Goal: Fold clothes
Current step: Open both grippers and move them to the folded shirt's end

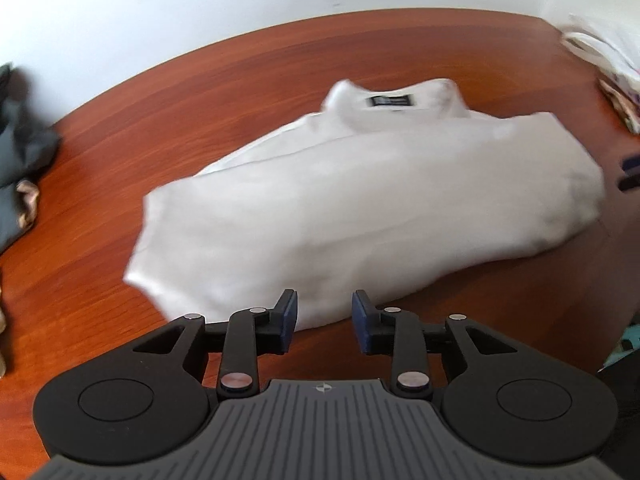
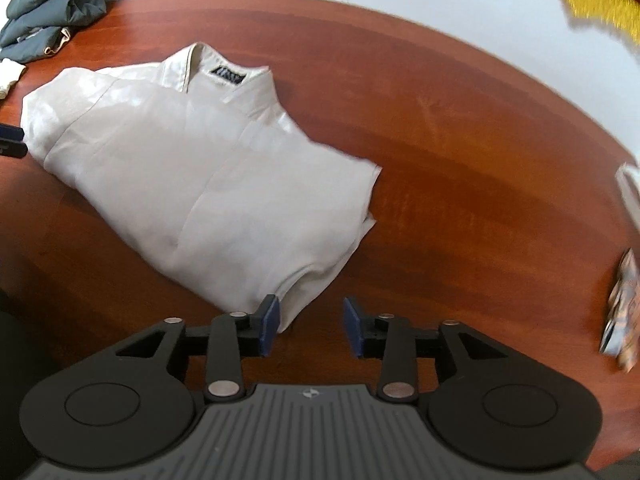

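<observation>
A white collared shirt (image 1: 360, 200) lies folded into a compact bundle on the red-brown wooden table (image 1: 160, 128), its collar and black label facing the far wall. In the left wrist view my left gripper (image 1: 324, 318) hovers just off the bundle's near edge, jaws apart, nothing between the blue pads. From the right wrist view the same shirt (image 2: 192, 168) stretches away to the upper left. My right gripper (image 2: 310, 324) is open just off the shirt's near corner, nothing between its pads. The tip of the left gripper (image 2: 10, 140) shows at that view's left edge, beside the shirt.
A pile of dark grey-green clothes (image 2: 52, 8) lies at the table's far left by the wall, and also shows as dark clothes (image 1: 24, 152). Light and patterned fabric (image 1: 600, 60) sits at the right end, seen as patterned cloth (image 2: 624, 312). Bare wood (image 2: 480, 160) spreads right of the shirt.
</observation>
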Demonstrator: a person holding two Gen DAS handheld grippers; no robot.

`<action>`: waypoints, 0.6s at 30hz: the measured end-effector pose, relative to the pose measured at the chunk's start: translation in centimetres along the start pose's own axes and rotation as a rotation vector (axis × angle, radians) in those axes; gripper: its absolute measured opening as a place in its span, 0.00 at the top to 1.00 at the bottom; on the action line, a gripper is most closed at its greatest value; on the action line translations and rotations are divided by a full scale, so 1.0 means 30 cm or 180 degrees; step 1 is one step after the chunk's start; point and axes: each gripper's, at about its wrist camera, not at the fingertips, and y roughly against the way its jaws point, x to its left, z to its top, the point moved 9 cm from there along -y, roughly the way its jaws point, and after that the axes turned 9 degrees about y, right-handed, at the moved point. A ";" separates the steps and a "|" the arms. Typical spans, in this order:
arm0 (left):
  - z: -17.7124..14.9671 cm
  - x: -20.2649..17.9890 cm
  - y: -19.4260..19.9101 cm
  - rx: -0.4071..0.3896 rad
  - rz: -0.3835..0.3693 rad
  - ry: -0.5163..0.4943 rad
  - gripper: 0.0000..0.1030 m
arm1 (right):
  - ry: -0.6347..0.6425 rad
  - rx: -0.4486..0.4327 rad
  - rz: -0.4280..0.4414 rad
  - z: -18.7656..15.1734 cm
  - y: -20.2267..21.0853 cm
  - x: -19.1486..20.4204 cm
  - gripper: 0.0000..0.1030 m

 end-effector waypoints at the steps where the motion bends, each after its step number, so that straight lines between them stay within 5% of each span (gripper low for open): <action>1: 0.002 -0.016 0.002 -0.0010 -0.0006 -0.0017 0.64 | 0.0048 -0.0023 0.0002 0.008 0.003 -0.011 0.58; 8: 0.025 -0.161 0.009 -0.0147 0.0164 0.0007 0.61 | 0.0594 -0.0140 0.0176 0.060 -0.026 -0.090 0.58; 18: -0.025 -0.417 0.004 -0.0149 0.0567 0.0621 0.58 | 0.2310 -0.0413 0.0682 0.067 -0.062 -0.122 0.51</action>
